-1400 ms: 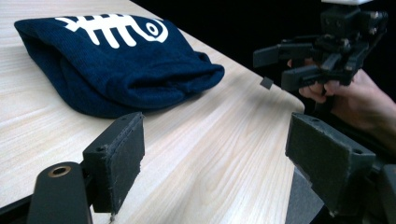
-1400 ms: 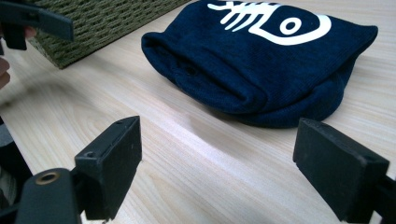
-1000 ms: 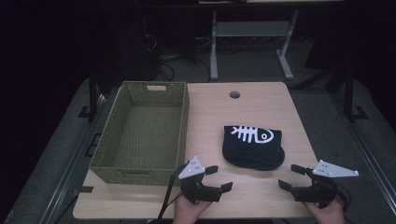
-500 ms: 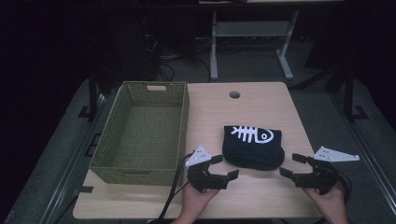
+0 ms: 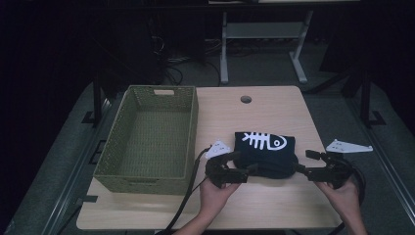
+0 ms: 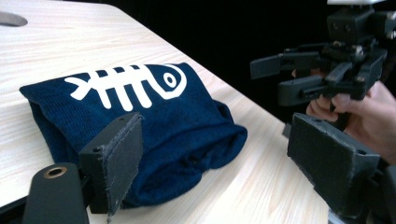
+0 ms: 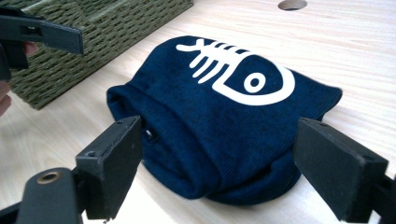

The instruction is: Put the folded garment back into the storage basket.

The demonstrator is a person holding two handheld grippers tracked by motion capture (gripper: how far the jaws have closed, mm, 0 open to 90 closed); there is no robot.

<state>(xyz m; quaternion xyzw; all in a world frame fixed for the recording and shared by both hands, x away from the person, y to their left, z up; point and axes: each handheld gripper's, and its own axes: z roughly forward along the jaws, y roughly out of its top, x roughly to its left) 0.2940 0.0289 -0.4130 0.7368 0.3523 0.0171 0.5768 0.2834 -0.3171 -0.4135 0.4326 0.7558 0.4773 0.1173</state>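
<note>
dim workshop table (image 5: 274, 105) held the folded navy fish-print cloth (image 5: 264, 152) beside an empty wicker basket (image 5: 147, 142), ungrasped, with left gripper (image 5: 243, 171) and right gripper (image 5: 306, 164) both spread wide flanking it.

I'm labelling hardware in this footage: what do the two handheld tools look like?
Both are black two-jaw devices with flat rectangular pads. The left tool and right tool each carry a pale grey three-cornered plate on top, and a black cable trails back from each. Both hands are bare, with no sleeves in view.
</note>
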